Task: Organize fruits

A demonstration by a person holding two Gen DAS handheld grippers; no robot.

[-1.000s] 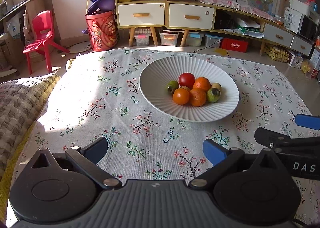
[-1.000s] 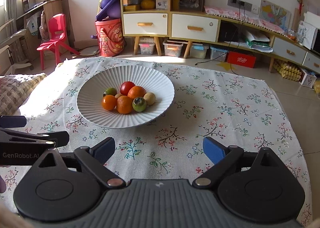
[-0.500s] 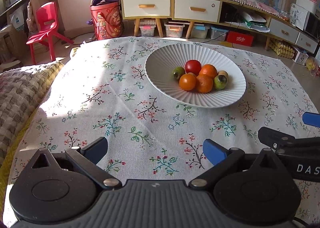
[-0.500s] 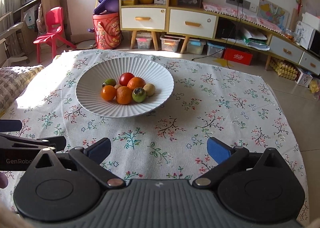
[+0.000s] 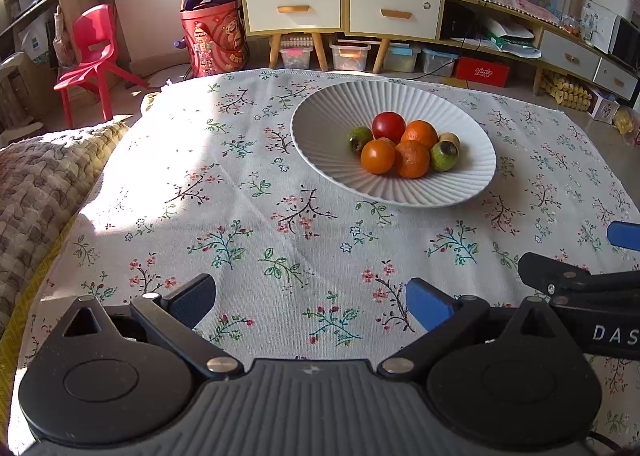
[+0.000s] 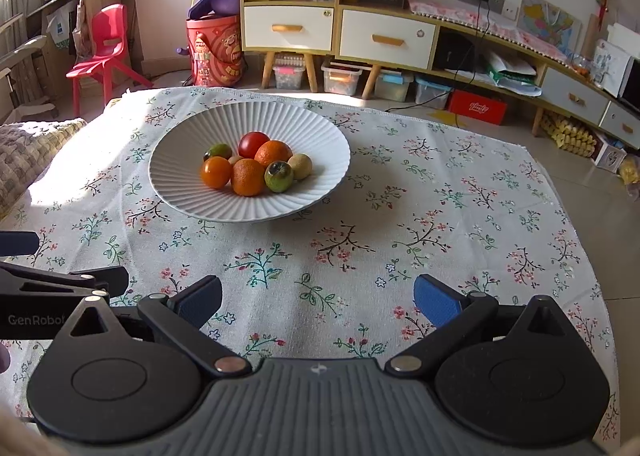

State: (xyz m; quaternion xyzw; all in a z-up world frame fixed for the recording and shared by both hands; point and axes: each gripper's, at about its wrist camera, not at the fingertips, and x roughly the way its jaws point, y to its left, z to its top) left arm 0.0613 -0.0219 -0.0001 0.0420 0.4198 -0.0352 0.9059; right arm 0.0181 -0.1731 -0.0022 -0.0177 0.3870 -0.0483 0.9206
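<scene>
A home living room: wooden sideboard (image 6: 340, 32) with drawers, red child's chair (image 6: 105, 52) (plastic), floral tablecloth (image 6: 360, 240).

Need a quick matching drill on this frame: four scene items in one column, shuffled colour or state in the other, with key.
Column 1
1. ribbed ceramic bowl
2. round smooth tomato
3. small plastic chair
4. right hand-held gripper

Column 2
A. bright red, on the floor past the table
B. white, holding all the fruit
C. open, nothing between the pads
D. dark red, at the back of the fruit pile

Pairs: 1-B, 2-D, 3-A, 4-C
</scene>
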